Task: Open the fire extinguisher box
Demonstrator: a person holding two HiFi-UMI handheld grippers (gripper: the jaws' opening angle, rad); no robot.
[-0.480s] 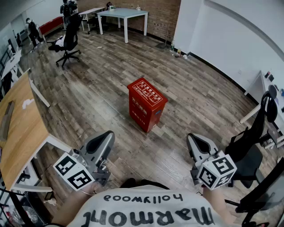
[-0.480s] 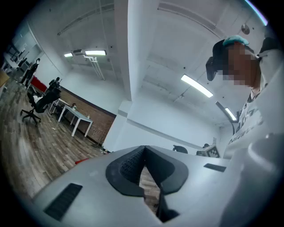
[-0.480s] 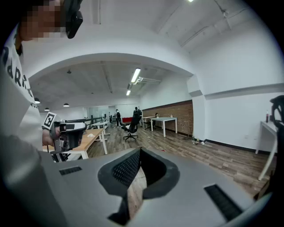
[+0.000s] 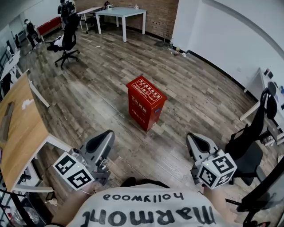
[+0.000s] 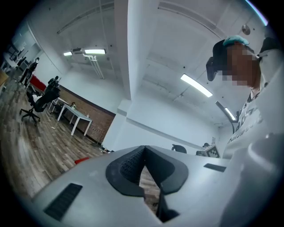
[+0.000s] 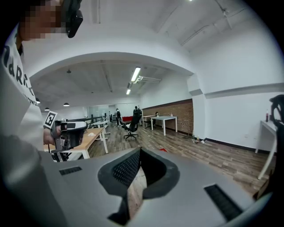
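A red fire extinguisher box [image 4: 146, 103] stands on the wood floor ahead of me, its lid down, with white print on the top and front. My left gripper [image 4: 106, 135] is held low at the left and my right gripper [image 4: 193, 138] low at the right, both well short of the box. Both are shut with nothing between the jaws, their tips meeting in the left gripper view [image 5: 144, 147] and in the right gripper view [image 6: 139, 150]. A sliver of the red box [image 5: 80, 159] peeks over the left gripper's body, and a sliver of the red box [image 6: 163, 150] shows over the right one.
A wooden desk [image 4: 15, 124] runs along my left. A black office chair [image 4: 255, 142] stands at my right, another chair [image 4: 68, 41] further back left. A white table [image 4: 122, 13] is by the brick wall at the far end. People stand at the far left.
The view has shifted slightly; the box sits a touch higher in the picture. Both grippers hold their places.
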